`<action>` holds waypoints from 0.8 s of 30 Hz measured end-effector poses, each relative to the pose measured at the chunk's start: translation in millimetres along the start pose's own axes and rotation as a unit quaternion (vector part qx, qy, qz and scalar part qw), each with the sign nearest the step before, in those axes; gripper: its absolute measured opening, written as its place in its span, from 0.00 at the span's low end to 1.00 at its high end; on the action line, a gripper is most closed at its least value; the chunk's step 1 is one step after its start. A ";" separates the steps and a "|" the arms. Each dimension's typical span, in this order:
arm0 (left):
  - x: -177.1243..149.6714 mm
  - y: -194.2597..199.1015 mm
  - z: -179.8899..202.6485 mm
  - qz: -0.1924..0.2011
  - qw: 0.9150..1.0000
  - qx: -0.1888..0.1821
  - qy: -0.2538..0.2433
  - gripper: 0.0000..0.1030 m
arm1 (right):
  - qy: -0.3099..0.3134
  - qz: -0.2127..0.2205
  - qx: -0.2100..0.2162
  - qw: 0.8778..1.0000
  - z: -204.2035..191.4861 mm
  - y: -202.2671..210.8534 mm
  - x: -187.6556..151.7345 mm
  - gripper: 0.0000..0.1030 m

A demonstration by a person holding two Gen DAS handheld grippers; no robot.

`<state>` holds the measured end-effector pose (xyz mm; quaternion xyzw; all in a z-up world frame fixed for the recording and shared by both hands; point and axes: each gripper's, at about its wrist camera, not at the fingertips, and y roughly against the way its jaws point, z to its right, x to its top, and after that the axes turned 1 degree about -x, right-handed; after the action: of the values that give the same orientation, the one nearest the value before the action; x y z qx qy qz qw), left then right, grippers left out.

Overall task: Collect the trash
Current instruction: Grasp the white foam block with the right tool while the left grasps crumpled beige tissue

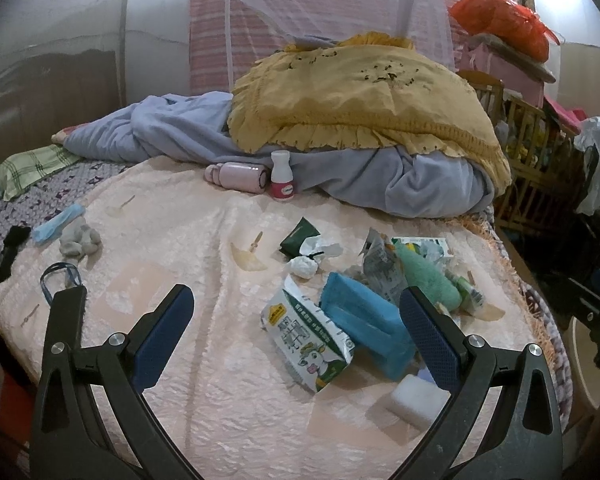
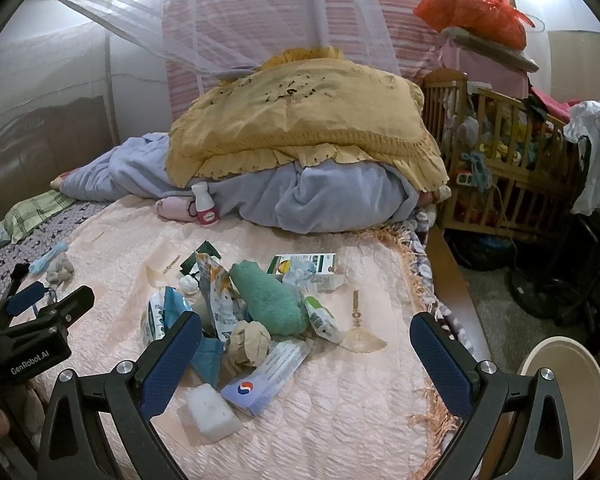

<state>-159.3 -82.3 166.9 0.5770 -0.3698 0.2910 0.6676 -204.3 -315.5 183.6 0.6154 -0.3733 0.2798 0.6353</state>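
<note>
A heap of trash lies on the pink bedspread (image 1: 204, 240): a milk-powder pouch (image 1: 306, 336), a blue packet (image 1: 364, 320), a foil wrapper (image 1: 380, 268), crumpled white tissue (image 1: 304, 266), a dark green sachet (image 1: 298, 236) and a white foam block (image 1: 414, 400). In the right wrist view the heap shows a crumpled paper ball (image 2: 250, 342), a toothpaste box (image 2: 266, 380), the foam block (image 2: 212, 412) and a green carton (image 2: 304, 266). My left gripper (image 1: 296, 320) is open and empty above the pouch. My right gripper (image 2: 306, 344) is open and empty above the heap; the left gripper (image 2: 48, 304) shows at its left.
A green plush toy (image 2: 270, 300) lies in the heap. A white bottle (image 1: 282, 176) and a pink flask (image 1: 238, 176) sit by the blue blanket (image 1: 180, 136) and yellow pillow (image 1: 360, 100). A round bin (image 2: 568, 404) stands right of the bed, a wooden crib (image 2: 500, 152) behind.
</note>
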 end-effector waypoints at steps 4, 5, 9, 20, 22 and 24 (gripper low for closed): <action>-6.0 -5.8 -12.8 -0.015 1.000 -0.002 -0.004 0.99 | 0.010 -0.021 0.022 0.999 1.6 -6.8 -6.8 1.00; -7.7 -7.6 -16.1 -0.018 1.000 0.001 -0.007 0.99 | 0.012 -0.029 0.033 0.999 0.7 -9.6 -9.3 1.00; -18.6 -17.5 -31.6 -0.040 0.999 0.003 -0.010 0.99 | 0.030 -0.083 0.101 0.991 -12.7 -30.0 -29.2 0.99; -44.4 -62.2 -52.9 -0.129 0.990 -0.048 0.033 0.88 | 0.091 -0.167 0.165 0.968 -55.8 -80.9 -72.5 0.62; -42.7 -67.8 -51.5 -0.135 0.988 -0.055 0.042 0.88 | 0.092 -0.177 0.173 0.965 -56.9 -89.5 -78.0 0.56; -41.6 -72.8 -47.7 -0.139 0.987 -0.061 0.044 0.88 | 0.091 -0.183 0.183 0.962 -58.2 -95.0 -81.1 0.54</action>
<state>-115.6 -45.7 89.1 0.5676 -0.2734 0.1975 0.7511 -165.1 -257.5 64.9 0.7510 -0.1374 0.2774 0.5833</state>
